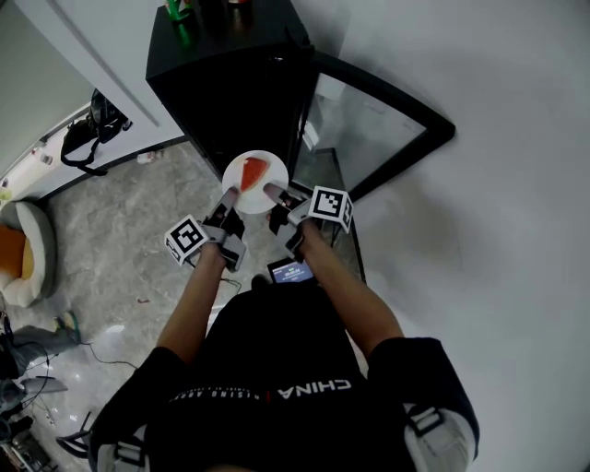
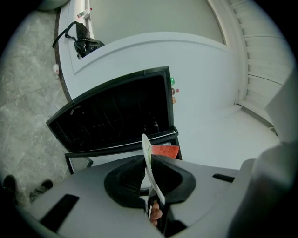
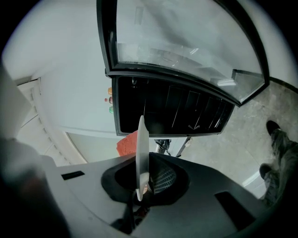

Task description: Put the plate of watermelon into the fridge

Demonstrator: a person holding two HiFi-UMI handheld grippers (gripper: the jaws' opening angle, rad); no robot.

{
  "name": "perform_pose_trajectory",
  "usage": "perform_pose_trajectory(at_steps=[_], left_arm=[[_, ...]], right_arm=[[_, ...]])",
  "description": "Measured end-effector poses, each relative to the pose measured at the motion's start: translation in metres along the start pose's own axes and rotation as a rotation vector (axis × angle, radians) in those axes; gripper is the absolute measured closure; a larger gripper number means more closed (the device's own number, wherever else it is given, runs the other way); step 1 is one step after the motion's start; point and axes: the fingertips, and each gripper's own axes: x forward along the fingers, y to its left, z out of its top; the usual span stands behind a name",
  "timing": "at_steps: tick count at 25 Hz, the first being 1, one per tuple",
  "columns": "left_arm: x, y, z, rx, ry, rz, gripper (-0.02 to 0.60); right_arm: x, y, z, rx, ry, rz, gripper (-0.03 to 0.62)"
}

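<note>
A white plate (image 1: 269, 183) carrying a red watermelon slice (image 1: 253, 171) hangs in the air just in front of the black mini fridge (image 1: 230, 78). The fridge's glass door (image 1: 380, 124) stands swung open to the right. My left gripper (image 1: 229, 194) is shut on the plate's left rim and my right gripper (image 1: 275, 193) is shut on its right rim. In the left gripper view the plate (image 2: 148, 160) shows edge-on between the jaws with the watermelon (image 2: 165, 151) behind it. In the right gripper view the plate (image 3: 142, 151) is also edge-on, the watermelon (image 3: 127, 143) at its left, the dark fridge shelves (image 3: 172, 111) beyond.
Small bottles (image 1: 182, 17) stand on top of the fridge. A black bag (image 1: 88, 129) lies by the white wall base at the left, and a round cushion seat (image 1: 23, 251) sits on the marble floor. Cables (image 1: 37, 383) trail at the lower left. A phone (image 1: 290, 272) is at the person's waist.
</note>
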Motion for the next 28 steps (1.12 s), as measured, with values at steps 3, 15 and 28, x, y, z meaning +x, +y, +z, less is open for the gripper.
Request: perform_pose_trajectory(at_steps=[3,15,28], left_arm=[[-0.001,-0.023,0.005,0.015,-0.011,-0.009,0.54],[-0.012,-0.038,0.009,0.01,-0.1,0.008,0.54],[-0.01,-0.036,0.009,0.029,-0.082,0.012,0.54]], right_arm=[[-0.005,0.025,0.0,-0.011,0.006,0.006,0.565],[-0.005,0.043,-0.003,-0.048,0.071,0.032,0.565],[-0.003,0.039,-0.001,-0.029,0.069,0.034,0.565]])
